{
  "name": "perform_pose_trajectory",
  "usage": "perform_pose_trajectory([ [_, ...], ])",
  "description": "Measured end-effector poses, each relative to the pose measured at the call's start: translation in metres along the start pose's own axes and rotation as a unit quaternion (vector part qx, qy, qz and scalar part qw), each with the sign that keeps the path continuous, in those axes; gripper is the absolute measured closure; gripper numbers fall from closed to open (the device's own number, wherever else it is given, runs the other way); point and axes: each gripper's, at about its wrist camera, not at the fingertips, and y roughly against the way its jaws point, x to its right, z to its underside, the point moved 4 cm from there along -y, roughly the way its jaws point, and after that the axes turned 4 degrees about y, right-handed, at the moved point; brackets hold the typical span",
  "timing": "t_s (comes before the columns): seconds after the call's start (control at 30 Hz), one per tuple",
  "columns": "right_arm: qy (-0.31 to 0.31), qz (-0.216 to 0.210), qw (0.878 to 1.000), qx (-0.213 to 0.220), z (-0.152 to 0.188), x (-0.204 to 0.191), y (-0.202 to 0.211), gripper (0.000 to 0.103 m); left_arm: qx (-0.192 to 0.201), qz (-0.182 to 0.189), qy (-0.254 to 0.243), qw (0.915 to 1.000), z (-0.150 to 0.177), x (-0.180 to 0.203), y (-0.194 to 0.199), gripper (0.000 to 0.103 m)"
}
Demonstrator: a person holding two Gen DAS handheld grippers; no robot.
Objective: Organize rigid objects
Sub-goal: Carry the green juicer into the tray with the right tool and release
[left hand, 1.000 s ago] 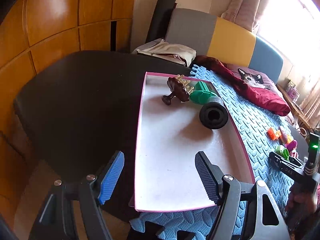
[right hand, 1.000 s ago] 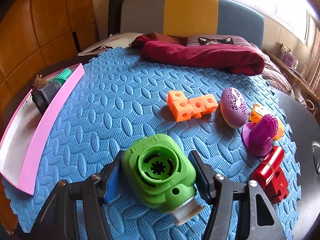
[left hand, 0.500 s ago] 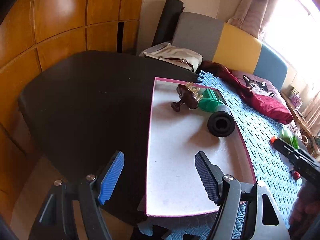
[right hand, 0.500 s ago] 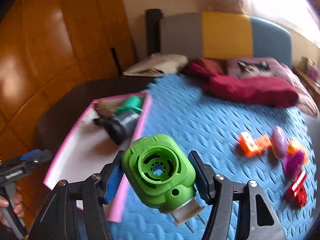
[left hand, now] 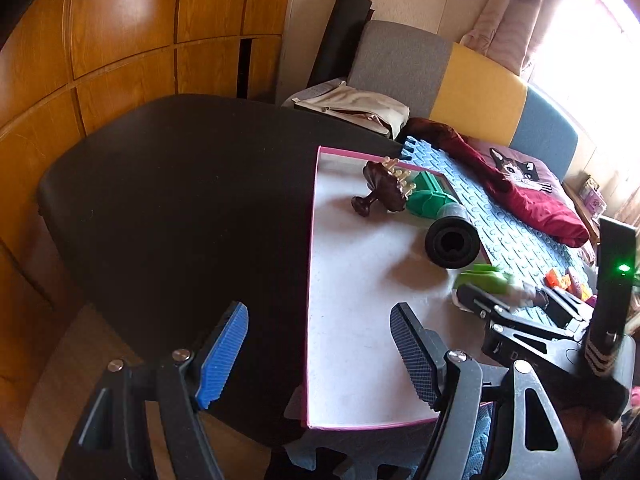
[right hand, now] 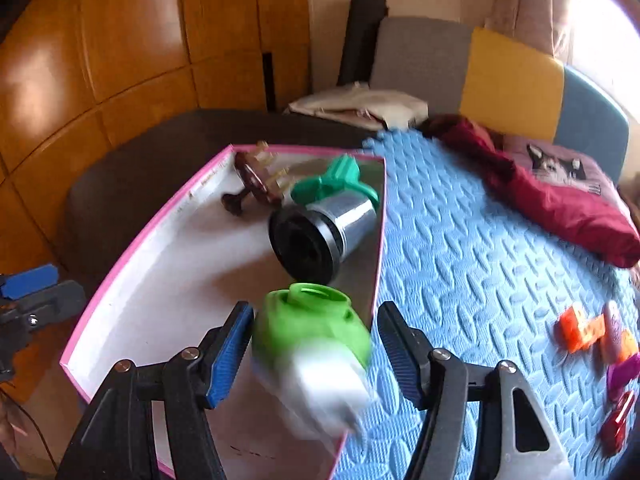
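— Wood-panelled wall (left hand: 120, 40) at the back, black bench (left hand: 180, 200) in front. Anything on top?

— Blue foam mat (right hand: 480, 240) touching the right rim of a pink-edged tray (left hand: 310, 280); white inside.

— And the left tongs (left hand: 318, 312)?

— Hovering over the tray's near left edge, spread wide, holding nothing.

— Right tongs (right hand: 316, 312)?

— Above the tray's near right corner, with a green-and-white piece (right hand: 308, 328) between the pads. Blurred and tilted, white end towards the camera. Touching the blue pad (right hand: 230, 354), a sliver of gap at the other. Can't tell whether gripped or loose.

— Inside the tray already?

— Black-and-silver cylinder (right hand: 316, 236) on its side against the right rim, a teal part (right hand: 340, 176) just beyond it, and a brown toy (left hand: 384, 192) beside that, towards the far end.

— Outside the tray?

— Small orange, purple and red toys (right hand: 580, 328), well apart on the mat.
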Motion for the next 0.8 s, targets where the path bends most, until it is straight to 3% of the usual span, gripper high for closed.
perform_pose_trajectory([
  [0.17, -0.028, -0.021, 0.999, -0.011, 0.012, 0.005, -0.001, 0.036, -0.001, 0.000, 0.003, 1.0000, 0.000, -0.002, -0.001, 0.028],
  [0.5, -0.057, -0.048, 0.997, 0.031, 0.012, 0.015, 0.030, 0.028, 0.009, -0.006, -0.003, 0.9999, -0.003, 0.000, 0.003, 0.023],
  [0.8, -0.087, -0.019, 0.994, 0.056, 0.013, 0.046, 0.058, 0.028, 0.012, -0.005, -0.019, 0.9997, -0.002, 0.009, 0.006, 0.023],
])
